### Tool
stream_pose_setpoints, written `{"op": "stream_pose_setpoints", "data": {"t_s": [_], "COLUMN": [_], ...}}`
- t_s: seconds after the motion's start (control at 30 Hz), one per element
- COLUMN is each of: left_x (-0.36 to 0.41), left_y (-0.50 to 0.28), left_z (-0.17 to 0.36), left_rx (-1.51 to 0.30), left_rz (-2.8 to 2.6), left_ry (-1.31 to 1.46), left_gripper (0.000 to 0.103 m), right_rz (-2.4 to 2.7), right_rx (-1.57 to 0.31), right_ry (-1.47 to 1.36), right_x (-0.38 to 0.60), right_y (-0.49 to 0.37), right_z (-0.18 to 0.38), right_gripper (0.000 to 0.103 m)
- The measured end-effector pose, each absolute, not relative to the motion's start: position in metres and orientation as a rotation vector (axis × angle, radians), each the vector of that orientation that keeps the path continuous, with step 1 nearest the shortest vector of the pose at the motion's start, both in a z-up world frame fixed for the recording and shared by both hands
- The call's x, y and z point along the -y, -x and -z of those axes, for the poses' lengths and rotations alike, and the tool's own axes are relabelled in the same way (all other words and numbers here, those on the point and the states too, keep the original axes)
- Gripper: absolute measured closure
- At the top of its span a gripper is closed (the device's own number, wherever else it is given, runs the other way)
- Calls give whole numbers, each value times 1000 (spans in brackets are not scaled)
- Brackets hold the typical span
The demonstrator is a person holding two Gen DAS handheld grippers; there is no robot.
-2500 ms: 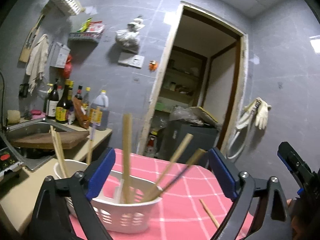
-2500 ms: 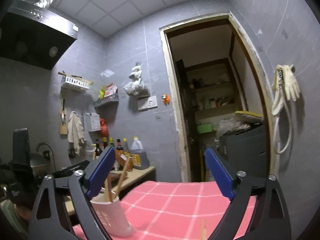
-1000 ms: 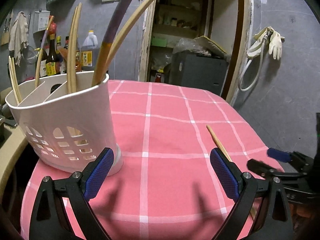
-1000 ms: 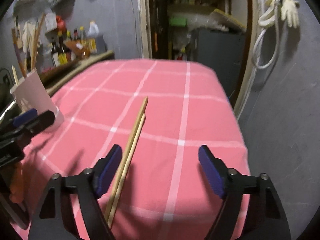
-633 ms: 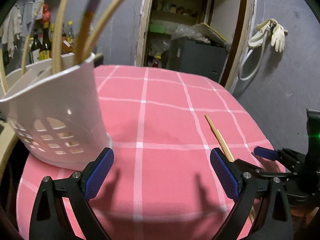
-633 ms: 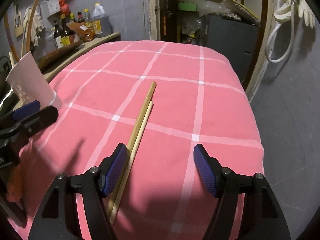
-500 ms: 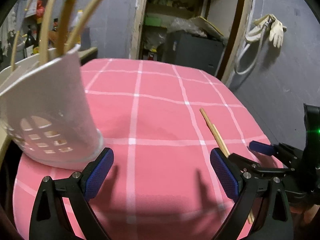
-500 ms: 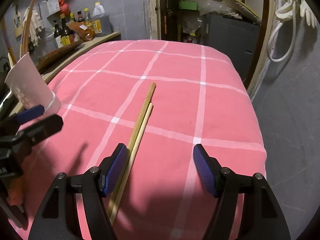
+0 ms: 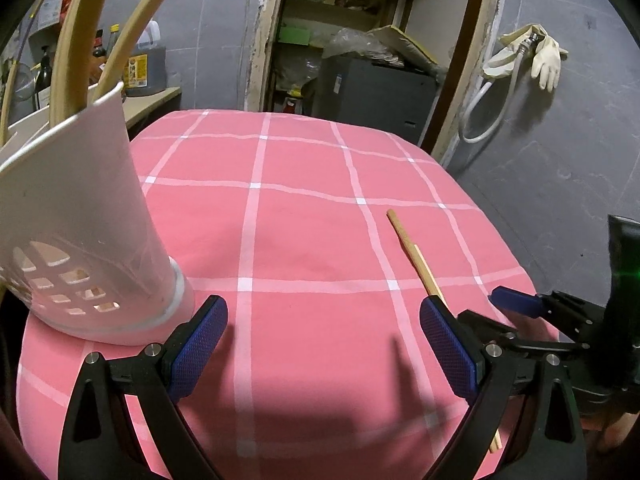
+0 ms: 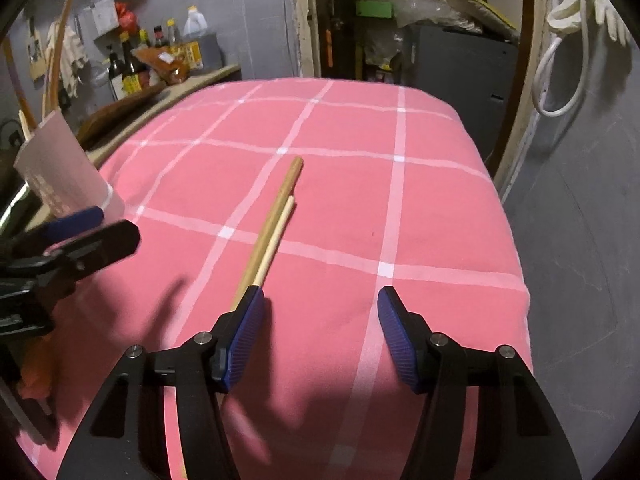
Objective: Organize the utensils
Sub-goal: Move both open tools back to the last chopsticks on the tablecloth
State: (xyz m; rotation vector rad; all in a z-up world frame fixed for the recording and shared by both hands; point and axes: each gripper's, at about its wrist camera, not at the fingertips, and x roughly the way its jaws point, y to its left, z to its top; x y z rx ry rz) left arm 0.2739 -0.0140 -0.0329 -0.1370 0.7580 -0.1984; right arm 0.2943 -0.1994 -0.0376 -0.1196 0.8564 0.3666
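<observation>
Since a moment ago our right gripper [image 10: 320,334] has just been closing its jaws, still apart with nothing between, beside the two chopsticks [image 10: 272,232] on the pink cloth [image 10: 420,200]; next we slide left and pinch them for the white holder [image 9: 76,220], while our left gripper [image 9: 320,348] waits wide open.

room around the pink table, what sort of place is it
Most likely a home kitchen: sauce and oil bottles crowd a counter, a white utensil holder stands on the checked tablecloth, and rubber gloves hang on the tiled wall.
</observation>
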Motion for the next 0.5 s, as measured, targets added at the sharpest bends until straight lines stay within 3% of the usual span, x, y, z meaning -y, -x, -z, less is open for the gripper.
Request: {"op": "stream_pose_setpoints", "data": {"t_s": [0.4, 0.5], "left_x": [13, 14], "left_y": [-274, -276], "left_z": [33, 33], "left_rx": [-759, -761], "left_rz": [201, 210], "left_ry": [157, 151], "left_gripper": [9, 9], "right_rz": [-388, -390], "right_rx": [-899, -901], "right_ry": [205, 200], "right_x": [179, 178], "right_y": [-297, -301], "right_z": [46, 46], "right_gripper": [45, 54]}}
